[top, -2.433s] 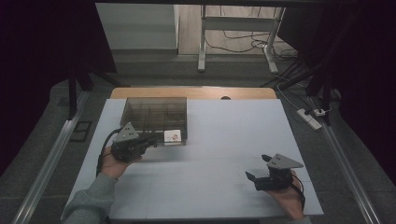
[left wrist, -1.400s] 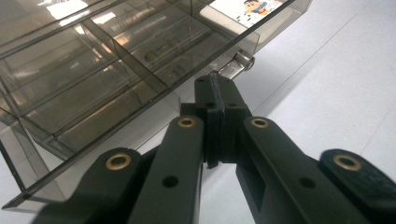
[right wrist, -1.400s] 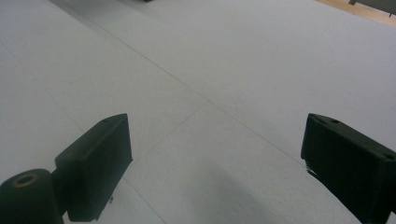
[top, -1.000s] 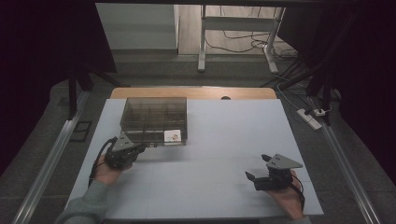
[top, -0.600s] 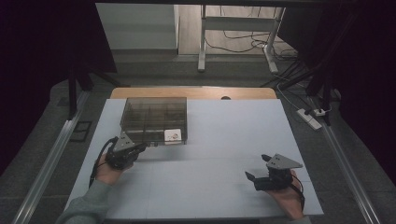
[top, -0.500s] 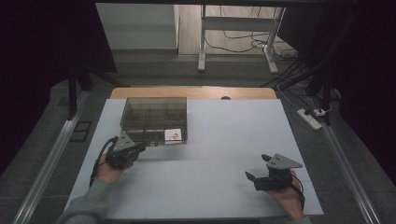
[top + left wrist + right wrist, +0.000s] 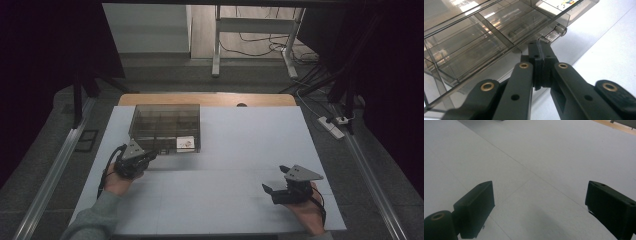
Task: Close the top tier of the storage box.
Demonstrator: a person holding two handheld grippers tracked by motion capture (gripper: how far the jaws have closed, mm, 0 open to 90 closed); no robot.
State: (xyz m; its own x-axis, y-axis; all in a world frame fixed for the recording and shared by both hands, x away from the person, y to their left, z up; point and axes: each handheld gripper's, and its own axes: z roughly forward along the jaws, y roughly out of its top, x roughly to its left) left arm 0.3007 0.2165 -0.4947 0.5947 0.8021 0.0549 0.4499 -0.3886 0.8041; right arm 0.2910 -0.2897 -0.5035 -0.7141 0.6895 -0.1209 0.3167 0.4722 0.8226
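You have almost nothing to read here. The one printed item is a white label (image 7: 185,143) inside the clear box (image 7: 165,126), in the compartment just ahead of your left claw (image 7: 150,156) and a little to its right. In the high view it shows dark marks too small to make out. In the left claw view, a corner of that label (image 7: 559,3) lies beyond the claw tips, with black, yellow and blue print cut off by the frame edge; no word or number is legible. The counter (image 7: 250,150) around both claws carries no writing.
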